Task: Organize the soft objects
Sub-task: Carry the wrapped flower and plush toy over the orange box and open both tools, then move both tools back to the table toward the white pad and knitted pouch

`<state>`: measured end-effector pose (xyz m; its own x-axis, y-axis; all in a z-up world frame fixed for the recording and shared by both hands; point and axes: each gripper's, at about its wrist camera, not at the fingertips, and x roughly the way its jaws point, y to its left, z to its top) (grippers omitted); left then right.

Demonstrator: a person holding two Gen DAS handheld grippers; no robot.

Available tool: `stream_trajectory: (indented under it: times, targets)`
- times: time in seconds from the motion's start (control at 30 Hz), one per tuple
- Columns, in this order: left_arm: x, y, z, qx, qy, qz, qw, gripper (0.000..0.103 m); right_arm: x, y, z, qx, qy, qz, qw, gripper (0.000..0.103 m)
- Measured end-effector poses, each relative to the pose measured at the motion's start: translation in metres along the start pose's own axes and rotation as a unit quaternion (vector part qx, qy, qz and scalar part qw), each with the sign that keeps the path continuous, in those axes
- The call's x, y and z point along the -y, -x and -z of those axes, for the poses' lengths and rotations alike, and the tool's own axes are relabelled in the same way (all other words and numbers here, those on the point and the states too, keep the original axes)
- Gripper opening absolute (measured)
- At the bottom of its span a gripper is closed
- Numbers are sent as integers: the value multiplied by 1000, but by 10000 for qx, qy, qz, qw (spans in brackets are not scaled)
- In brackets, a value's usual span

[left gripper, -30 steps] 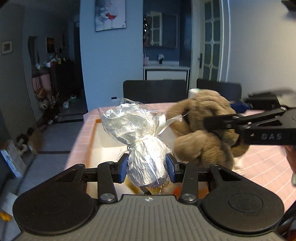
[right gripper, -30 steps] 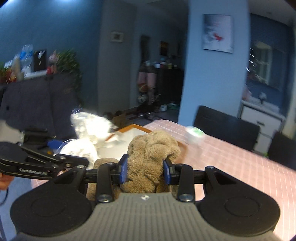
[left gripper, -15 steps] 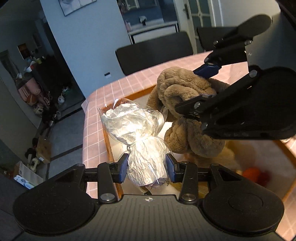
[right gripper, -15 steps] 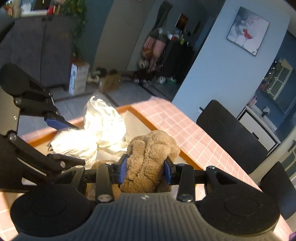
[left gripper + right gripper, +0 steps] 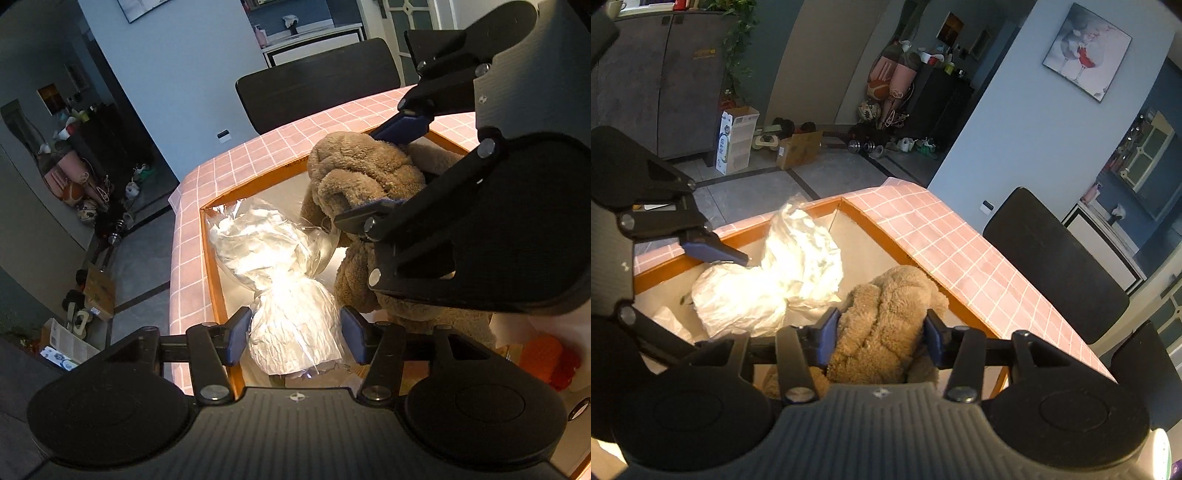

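Note:
A white paper bundle in clear cellophane (image 5: 291, 321) lies in the orange-rimmed box (image 5: 210, 266), between the blue pads of my left gripper (image 5: 295, 334). Those jaws are opening and the pads stand just off the wrap. Beside it on the right a brown plush toy (image 5: 362, 173) rests in the same box. In the right wrist view the plush toy (image 5: 886, 317) sits between the pads of my right gripper (image 5: 881, 334), whose jaws are also opening, with a slight gap at the right pad. The bundle (image 5: 798, 266) lies left of it there, with a finger (image 5: 713, 251) of the left gripper above it.
The box (image 5: 871, 229) stands on a table under a pink checked cloth (image 5: 258, 155), near the table's corner. Something soft and orange (image 5: 546, 358) lies in the box's near right part. Black chairs (image 5: 314, 92) stand behind the table. Floor clutter lies beyond the table's left edge.
Both grippers have come down over the box with their loads and tilted downward. In the last half second both sets of jaws have widened and the bundle and plush look less squeezed.

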<state>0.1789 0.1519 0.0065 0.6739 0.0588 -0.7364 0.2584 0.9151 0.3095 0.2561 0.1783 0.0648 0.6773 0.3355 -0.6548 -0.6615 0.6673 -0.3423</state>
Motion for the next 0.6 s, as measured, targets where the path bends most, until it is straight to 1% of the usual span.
stream_trajectory:
  times: [0.07, 0.13, 0.2, 0.3, 0.4, 0.6]
  targets:
    - [-2, 3, 0, 57, -16, 23, 10000, 69, 2, -1, 0, -9, -1, 4, 10000, 55]
    - [-3, 5, -1, 134, -41, 26, 9999, 75, 4, -2, 0, -32, -5, 38, 10000, 59]
    - [-3, 8, -3, 192, -30, 23, 9998, 79, 5, -1, 0, -16, -63, 63, 10000, 69]
    - [-6, 13, -8, 262, 90, 35, 9996, 80, 8, 3, -3, 55, -152, 105, 9998, 69]
    - [-6, 20, -9, 316, 171, 124, 9993, 80, 10, 10, -5, 129, -186, 130, 9997, 69]
    - [-2, 33, -7, 377, 196, 124, 9990, 80, 10, 28, -1, 215, -126, 171, 9995, 69]
